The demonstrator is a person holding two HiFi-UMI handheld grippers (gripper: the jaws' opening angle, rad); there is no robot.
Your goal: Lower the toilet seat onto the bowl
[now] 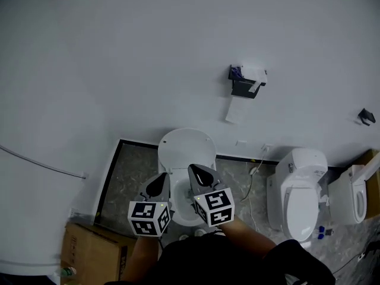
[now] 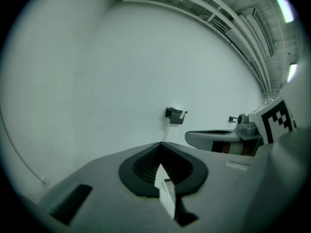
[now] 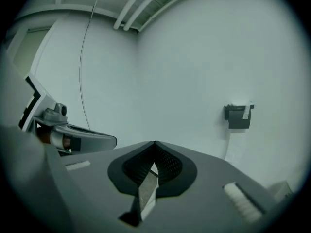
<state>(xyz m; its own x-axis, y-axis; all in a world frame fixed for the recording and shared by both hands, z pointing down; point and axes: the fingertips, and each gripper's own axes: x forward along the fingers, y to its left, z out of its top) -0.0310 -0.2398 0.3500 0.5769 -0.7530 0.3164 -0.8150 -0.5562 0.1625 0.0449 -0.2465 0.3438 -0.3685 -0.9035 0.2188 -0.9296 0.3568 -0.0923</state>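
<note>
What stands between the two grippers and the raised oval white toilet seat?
Nothing visible does. The left gripper and right gripper, both shut and empty, hang right beside the raised oval white toilet seat.

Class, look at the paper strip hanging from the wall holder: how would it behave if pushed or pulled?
The paper strip hangs limp and thin, so it is probably floppy and very light, swaying at a nudge. It likely tears easily. Fixed only at the holder, a pull would probably unroll more.
</note>
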